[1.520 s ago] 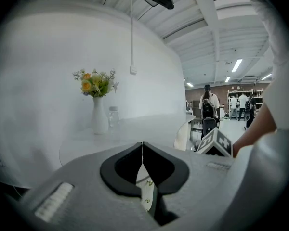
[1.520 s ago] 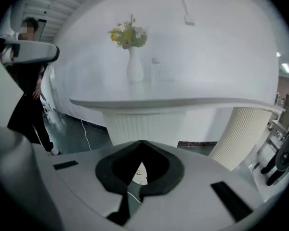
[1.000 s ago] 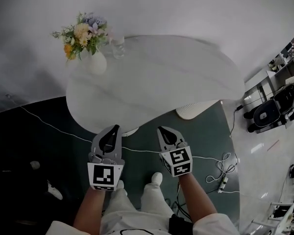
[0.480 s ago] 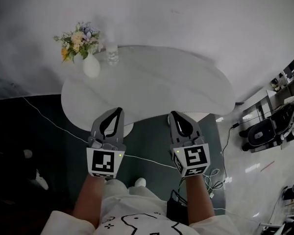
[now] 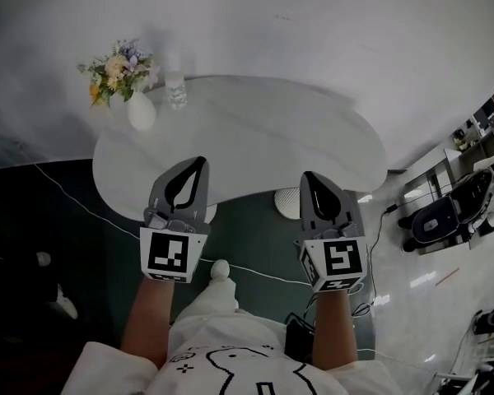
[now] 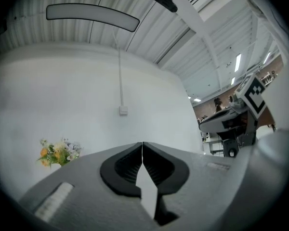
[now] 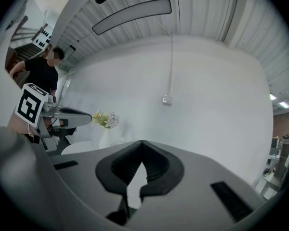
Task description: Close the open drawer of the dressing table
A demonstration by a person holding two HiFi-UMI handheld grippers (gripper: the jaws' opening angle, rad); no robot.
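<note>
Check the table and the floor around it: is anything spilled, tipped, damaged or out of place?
Nothing is spilled or tipped: the vase and glass stand upright at the far left of the table. Only a loose white cable trailing across the dark floor looks untidy. The left tongs and right tongs are shut, empty.

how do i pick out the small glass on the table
Find the white curved table top against the pale wall, then its far left corner, where a white vase of flowers stands. The glass stands just right of that vase: short, see-through, and holding no flowers.
</note>
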